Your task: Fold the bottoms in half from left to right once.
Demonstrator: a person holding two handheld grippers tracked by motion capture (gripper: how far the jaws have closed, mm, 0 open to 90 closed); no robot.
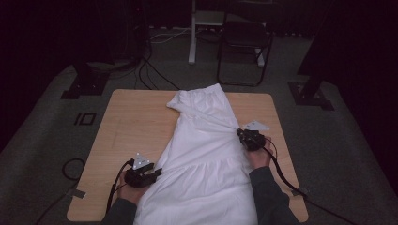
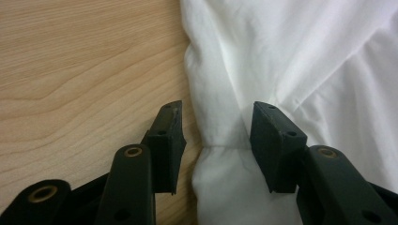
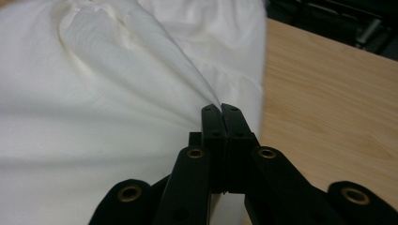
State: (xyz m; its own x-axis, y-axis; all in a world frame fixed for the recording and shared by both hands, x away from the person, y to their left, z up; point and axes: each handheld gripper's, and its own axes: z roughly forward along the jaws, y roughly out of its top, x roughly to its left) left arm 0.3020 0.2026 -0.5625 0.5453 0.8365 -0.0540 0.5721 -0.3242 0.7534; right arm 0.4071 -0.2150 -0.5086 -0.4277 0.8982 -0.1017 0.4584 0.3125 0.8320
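Cloth: a white garment [image 1: 206, 154] lies lengthwise down the middle of my desk [image 1: 131, 126], its gathered far end near the desk's far edge and its near end running off toward me at the bottom of the high view.
Left tool: my left tool [image 1: 157, 172] sits low at the garment's left border, near the desk's near-left corner. Its jaws stand about half apart, with the cloth's left hem [image 2: 211, 140] between them; the pads are not pressing on it. One jaw is over bare wood, the other over white fabric.
Right tool: my right tool [image 1: 240, 133] is at the garment's right border, partway up the desk. Its jaws are pinched together on a fold of the cloth [image 3: 206, 101], and a taut ridge runs from the tips diagonally up toward the far-left corner of the garment.
Left edge room: a wide strip of bare wood lies between the cloth and the desk's left edge.
Right edge room: a narrower strip of wood [image 3: 328, 108] lies beside my right tool, short of the desk's right edge.
Beyond the desk: a dark chair [image 1: 244, 47] and floor cables [image 1: 155, 75] stand well apart from the far edge.
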